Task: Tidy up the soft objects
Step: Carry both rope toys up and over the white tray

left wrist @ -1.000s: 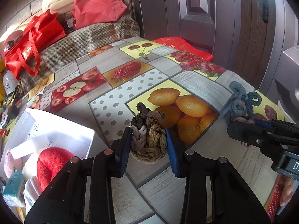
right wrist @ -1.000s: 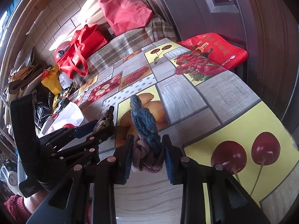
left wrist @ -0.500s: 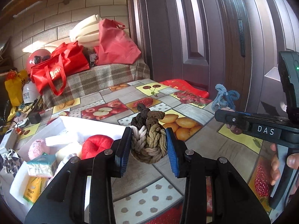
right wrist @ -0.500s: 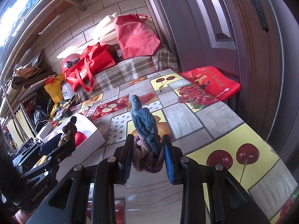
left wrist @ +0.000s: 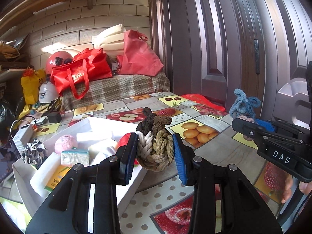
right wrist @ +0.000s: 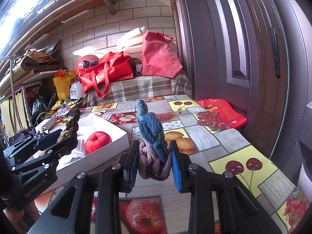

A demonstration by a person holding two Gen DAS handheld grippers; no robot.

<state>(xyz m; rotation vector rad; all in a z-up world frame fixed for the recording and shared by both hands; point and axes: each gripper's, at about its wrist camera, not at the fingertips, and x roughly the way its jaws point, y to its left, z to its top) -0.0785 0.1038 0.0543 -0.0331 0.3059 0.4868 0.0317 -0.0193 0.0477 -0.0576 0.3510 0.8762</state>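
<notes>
Grippers both clamped: left gripper (left wrist: 154, 152) pinches a brown-and-cream braided rope knot (left wrist: 155, 142), right gripper (right wrist: 152, 161) a blue-and-mauve braided rope knot (right wrist: 153, 144). Both hang above the fruit-print tablecloth (left wrist: 204, 120), probably bound for the white tray (left wrist: 23, 173) of soft items.

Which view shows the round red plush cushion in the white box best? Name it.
The right wrist view: the round red plush cushion lies unobstructed in the white box. In the left wrist view only a red sliver shows behind a tool finger.
</notes>
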